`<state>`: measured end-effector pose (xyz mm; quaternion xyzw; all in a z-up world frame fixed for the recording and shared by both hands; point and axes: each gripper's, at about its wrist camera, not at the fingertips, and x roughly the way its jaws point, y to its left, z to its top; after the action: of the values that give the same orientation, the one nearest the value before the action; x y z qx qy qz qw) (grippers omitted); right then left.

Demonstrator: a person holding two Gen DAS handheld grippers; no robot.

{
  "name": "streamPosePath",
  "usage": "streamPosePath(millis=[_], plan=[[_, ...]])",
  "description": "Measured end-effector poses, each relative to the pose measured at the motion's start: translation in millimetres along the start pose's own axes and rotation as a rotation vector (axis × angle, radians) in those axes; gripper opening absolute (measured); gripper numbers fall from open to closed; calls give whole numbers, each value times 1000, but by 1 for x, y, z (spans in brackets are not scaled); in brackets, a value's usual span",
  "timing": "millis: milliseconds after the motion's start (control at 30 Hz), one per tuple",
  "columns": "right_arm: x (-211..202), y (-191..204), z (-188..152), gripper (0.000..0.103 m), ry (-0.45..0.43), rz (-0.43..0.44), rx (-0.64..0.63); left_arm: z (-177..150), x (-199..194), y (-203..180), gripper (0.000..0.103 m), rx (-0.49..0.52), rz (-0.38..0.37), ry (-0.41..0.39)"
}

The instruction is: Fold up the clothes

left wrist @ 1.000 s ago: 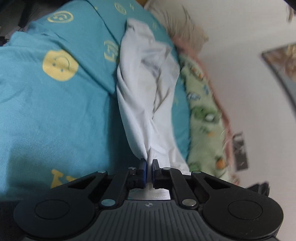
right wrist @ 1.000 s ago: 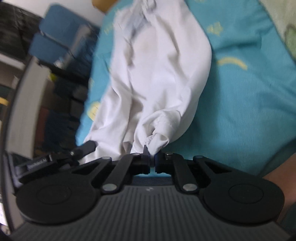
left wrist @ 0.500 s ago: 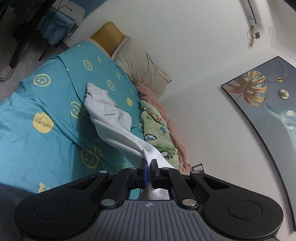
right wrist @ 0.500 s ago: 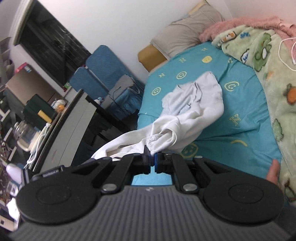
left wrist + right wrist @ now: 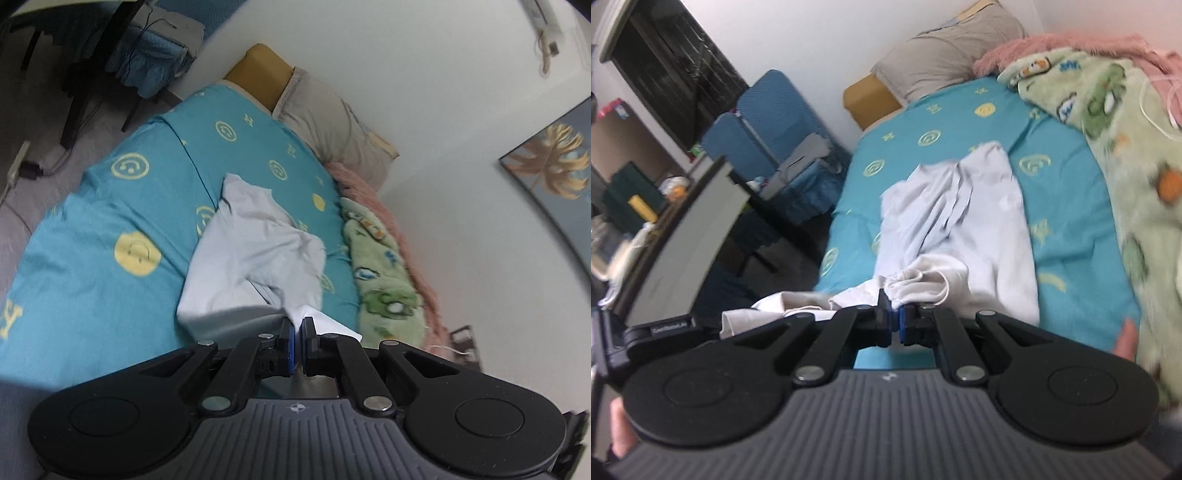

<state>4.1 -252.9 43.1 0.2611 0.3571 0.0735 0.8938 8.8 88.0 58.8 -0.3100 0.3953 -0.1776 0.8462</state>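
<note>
Now my left gripper [image 5: 297,325] and right gripper [image 5: 897,308] both pinch the white garment [image 5: 960,221] above the bed [image 5: 1067,206].

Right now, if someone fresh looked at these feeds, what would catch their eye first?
The white garment, stretched down the middle of the teal smiley-print bedspread, its near end pinched by both the left gripper and the right gripper. Next, the green fleece blanket bunched along the wall side of the bed.
</note>
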Motion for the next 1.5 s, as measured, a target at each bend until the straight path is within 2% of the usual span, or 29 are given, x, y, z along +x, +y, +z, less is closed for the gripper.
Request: streamPosePath(millis=[100,200,300,433,467,567,600,667,733,800,900,967,1000,1033,1133,1233,1367,1500], plan=[[40,-8,22,7,0,-44,-24,23,49,-10,4,67,52,-13],[80,-15,44,7,1,-89,-49,47,102,-11,4,90,90,-16],[123,-28,63,7,6,-120,-63,64,155,-4,4,124,149,-13],[181,-54,74,7,-23,-171,-108,79,219,14,2,198,259,-54],[194,-62,75,8,-22,-186,-114,81,234,22,2,201,270,-43],[231,-88,74,8,48,-150,-66,82,273,47,2,179,274,18],[242,-93,72,8,78,-146,-60,80,279,55,3,182,268,21],[255,-94,67,9,83,-166,-91,74,285,65,5,193,248,20],[261,-97,63,9,80,-167,-70,68,283,77,15,200,222,16],[260,-99,62,10,76,-164,-40,61,275,86,36,193,182,16],[247,-99,62,14,46,-141,-13,54,261,86,44,229,139,17],[232,-95,59,48,32,-136,-5,52,254,78,47,228,109,22],[224,-91,56,77,31,-139,-8,52,250,74,51,230,83,17],[215,-88,54,85,30,-142,-10,49,248,69,53,243,69,10],[191,-78,46,83,27,-153,-17,41,246,58,59,321,68,-3],[167,-67,38,83,24,-163,-24,35,256,59,60,322,44,40],[142,-56,6,83,31,-171,4,32,271,61,59,342,74,52],[144,-50,-10,83,45,-223,-33,33,284,62,56,324,62,52]])
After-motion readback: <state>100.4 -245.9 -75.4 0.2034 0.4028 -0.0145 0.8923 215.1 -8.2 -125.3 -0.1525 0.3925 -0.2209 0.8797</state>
